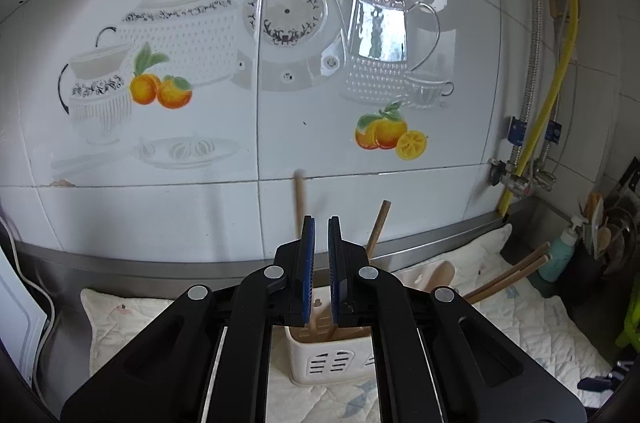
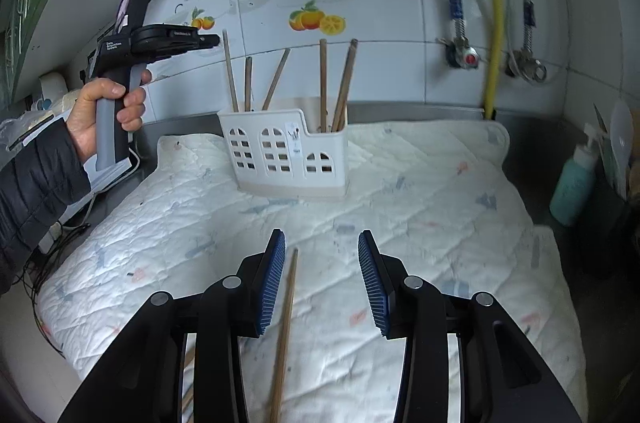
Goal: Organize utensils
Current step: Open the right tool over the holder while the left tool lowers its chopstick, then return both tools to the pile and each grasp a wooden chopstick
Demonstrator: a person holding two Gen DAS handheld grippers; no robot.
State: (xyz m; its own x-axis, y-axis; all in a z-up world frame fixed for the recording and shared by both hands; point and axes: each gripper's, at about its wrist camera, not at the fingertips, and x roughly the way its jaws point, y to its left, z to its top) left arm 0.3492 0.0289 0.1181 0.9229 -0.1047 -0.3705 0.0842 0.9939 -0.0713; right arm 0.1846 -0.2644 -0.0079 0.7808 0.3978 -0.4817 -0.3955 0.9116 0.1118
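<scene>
A white slotted utensil holder (image 2: 286,151) stands on a white quilted cloth (image 2: 420,191) by the tiled wall, with several wooden chopsticks (image 2: 323,83) upright in it. My left gripper (image 1: 321,223) hovers right above the holder (image 1: 328,359), its jaws nearly closed with a small gap and nothing clamped; a blurred chopstick (image 1: 299,203) stands just behind its fingers. It also shows in the right wrist view (image 2: 214,41), next to a chopstick top. My right gripper (image 2: 322,239) is open low over the cloth, with one loose chopstick (image 2: 285,327) lying between its fingers.
A teal soap bottle (image 2: 574,179) stands at the right beside a dark rack of utensils (image 1: 600,235). A yellow hose (image 2: 494,7) and metal pipes run down the wall. Cables (image 2: 48,263) hang at the left counter edge. More chopsticks (image 1: 508,279) lean at the right.
</scene>
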